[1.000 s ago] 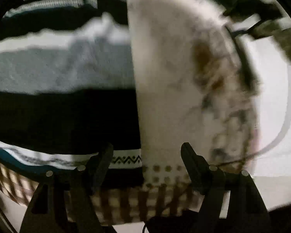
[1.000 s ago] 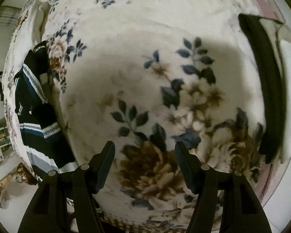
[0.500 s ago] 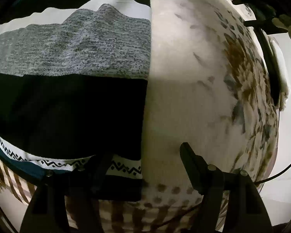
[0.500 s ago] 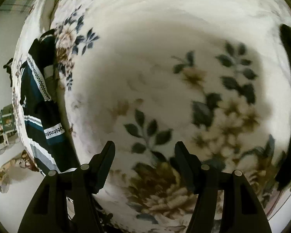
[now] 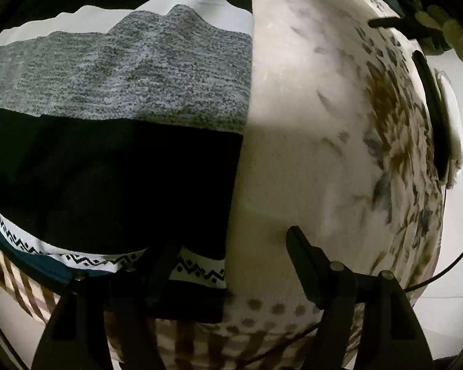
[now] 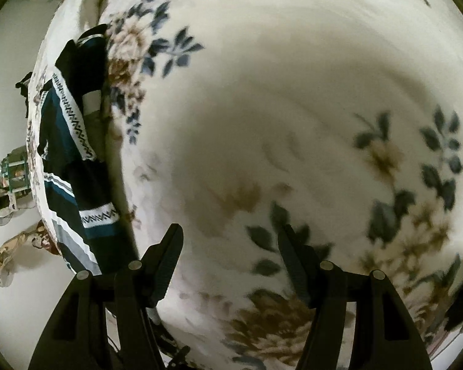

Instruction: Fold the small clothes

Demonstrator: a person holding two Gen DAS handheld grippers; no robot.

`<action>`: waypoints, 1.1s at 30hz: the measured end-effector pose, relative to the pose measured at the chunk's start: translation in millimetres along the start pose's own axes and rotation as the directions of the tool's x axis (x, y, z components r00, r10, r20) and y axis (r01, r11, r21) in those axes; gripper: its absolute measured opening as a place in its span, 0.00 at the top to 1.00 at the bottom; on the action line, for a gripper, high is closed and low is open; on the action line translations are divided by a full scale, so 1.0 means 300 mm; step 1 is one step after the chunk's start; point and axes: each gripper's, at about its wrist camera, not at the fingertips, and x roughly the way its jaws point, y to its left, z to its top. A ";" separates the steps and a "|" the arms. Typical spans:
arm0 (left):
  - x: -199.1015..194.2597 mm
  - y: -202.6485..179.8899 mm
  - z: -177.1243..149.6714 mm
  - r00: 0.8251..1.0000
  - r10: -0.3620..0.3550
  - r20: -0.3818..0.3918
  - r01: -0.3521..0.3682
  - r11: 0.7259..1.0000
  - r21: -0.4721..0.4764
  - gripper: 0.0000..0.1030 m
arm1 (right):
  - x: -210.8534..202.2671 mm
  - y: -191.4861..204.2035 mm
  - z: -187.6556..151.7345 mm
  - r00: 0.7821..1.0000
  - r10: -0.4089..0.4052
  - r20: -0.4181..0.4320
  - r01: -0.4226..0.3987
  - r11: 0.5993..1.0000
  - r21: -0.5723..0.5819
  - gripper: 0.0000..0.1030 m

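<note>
Black, heathered grey and white bands with a zigzag trim mark the knit garment lying flat on a fuzzy floral blanket. The left gripper is closing, jaws straddling the garment's lower corner. Only the right view shows the garment's long axis along the blanket's edge; the right gripper hangs open over bare blanket.

A bed with a cream floral blanket carries everything; blue leaves and brown blossoms are printed across it, with brown dots and stripes along its near border in the left wrist view. A folded garment lies flat on the blanket, banded in black, speckled grey, white and teal, with zigzag trim near its lower edge. In the right wrist view it lies at the far left side of the bed. A dark strip lies along the opposite edge.
</note>
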 end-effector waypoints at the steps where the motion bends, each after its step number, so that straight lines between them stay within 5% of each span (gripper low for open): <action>1: 0.000 -0.005 0.004 1.000 0.010 0.005 -0.010 1.000 0.004 0.57 | 0.003 0.013 0.010 1.000 0.002 0.000 -0.002 1.000 -0.006 0.36; 2: -0.011 -0.001 0.005 1.000 0.022 0.018 -0.022 1.000 0.007 0.81 | 0.004 0.025 0.022 1.000 0.005 0.001 -0.005 1.000 -0.012 0.36; 4: -0.045 0.020 0.010 0.997 0.038 0.060 -0.039 0.999 0.018 0.95 | 0.014 0.071 0.055 1.000 0.012 0.002 -0.012 0.999 -0.037 0.36; 8: -0.153 0.049 -0.008 0.987 0.042 0.158 -0.049 0.998 0.045 0.96 | 0.000 0.208 0.164 0.997 0.068 0.043 -0.064 0.993 -0.096 0.36; 15: -0.295 0.098 -0.046 0.976 0.044 0.214 -0.053 0.998 0.039 0.97 | -0.033 0.543 0.368 0.971 0.183 0.152 -0.151 0.967 -0.203 0.36; 17: -0.331 0.116 -0.058 0.974 0.043 0.221 -0.051 0.998 0.031 0.97 | -0.008 0.638 0.414 0.971 0.182 0.153 -0.145 0.965 -0.220 0.25; 21: -0.411 0.175 -0.077 0.970 0.038 0.238 -0.041 0.999 0.006 0.97 | 0.099 0.785 0.516 0.990 0.052 0.129 -0.027 0.981 -0.193 0.24; 22: -0.428 0.191 -0.076 0.970 0.036 0.241 -0.036 0.999 -0.004 0.97 | 0.114 0.797 0.528 0.993 0.032 0.115 -0.011 0.984 -0.179 0.35; 23: -0.447 0.212 -0.076 0.968 0.035 0.248 -0.032 0.999 -0.016 0.97 | 0.121 0.801 0.529 0.993 0.028 0.114 -0.009 0.986 -0.166 0.77; 24: -0.470 0.237 -0.075 0.965 0.036 0.259 -0.030 0.999 -0.027 0.97 | 0.113 0.805 0.521 0.991 0.008 0.131 0.010 0.991 -0.134 0.90; 33: -0.699 0.593 -0.068 0.939 -0.007 0.345 0.047 0.993 -0.107 0.99 | -0.178 0.939 0.423 0.960 -0.032 0.278 0.050 0.997 -0.058 0.91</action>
